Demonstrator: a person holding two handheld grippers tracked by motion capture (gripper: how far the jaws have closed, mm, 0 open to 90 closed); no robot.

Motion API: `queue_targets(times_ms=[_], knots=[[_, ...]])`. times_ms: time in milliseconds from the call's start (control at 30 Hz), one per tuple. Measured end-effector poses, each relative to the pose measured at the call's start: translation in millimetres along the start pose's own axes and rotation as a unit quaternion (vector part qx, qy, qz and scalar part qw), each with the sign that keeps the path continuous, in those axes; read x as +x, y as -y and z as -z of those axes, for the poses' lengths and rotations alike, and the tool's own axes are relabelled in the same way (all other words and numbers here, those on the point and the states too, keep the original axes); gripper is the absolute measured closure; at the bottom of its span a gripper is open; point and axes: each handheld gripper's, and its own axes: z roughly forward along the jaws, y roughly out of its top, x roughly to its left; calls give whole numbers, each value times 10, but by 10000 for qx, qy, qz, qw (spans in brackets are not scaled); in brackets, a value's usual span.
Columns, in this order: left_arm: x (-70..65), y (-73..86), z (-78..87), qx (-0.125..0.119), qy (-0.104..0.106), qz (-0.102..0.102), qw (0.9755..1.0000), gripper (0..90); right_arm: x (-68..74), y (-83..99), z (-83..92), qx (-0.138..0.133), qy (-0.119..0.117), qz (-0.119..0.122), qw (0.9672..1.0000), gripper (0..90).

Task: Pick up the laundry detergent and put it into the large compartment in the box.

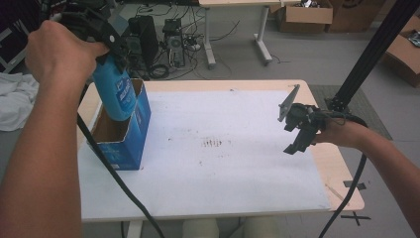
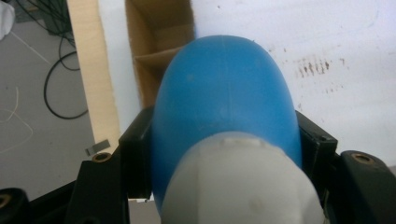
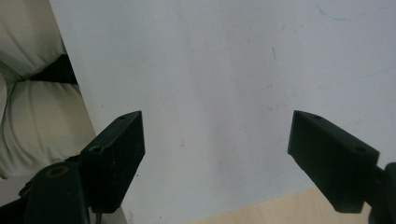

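Observation:
My left gripper [image 1: 111,54] is shut on a blue bottle [image 1: 115,91] near its top, at the far left of the table. The bottle hangs upright with its lower end at the open top of a blue cardboard box [image 1: 126,144]. In the left gripper view the bottle [image 2: 224,102] sits between the black jaws with its pale cap [image 2: 243,182] nearest the camera, and the box's brown inside [image 2: 159,28] lies beyond it. My right gripper [image 1: 297,134] hovers over the right side of the white mat. Its jaws stand wide apart around nothing [image 3: 217,140].
A white mat [image 1: 223,173] covers most of the wooden table and has a brown smudge [image 1: 213,143] near its middle. A black slanted pole [image 1: 366,54] rises at the right edge. A white cloth [image 1: 15,99] lies off the left side. Computer towers [image 1: 148,39] and cables stand on the floor behind.

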Motion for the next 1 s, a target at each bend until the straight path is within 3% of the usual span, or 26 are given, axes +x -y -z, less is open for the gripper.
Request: queue_targets(times_ms=[233,433,1000], knots=[[98,12,-33,-30,-49,157,9999,382,-4,-13,-5,-27,5,15,10000,188],[188,31,-161,-71,-108,211,9997,382,-16,0,-27,-14,-21,-45,10000,188],[382,95,-758,-111,-119,376,9992,382,-68,-11,-70,46,-54,-99,9999,187]])
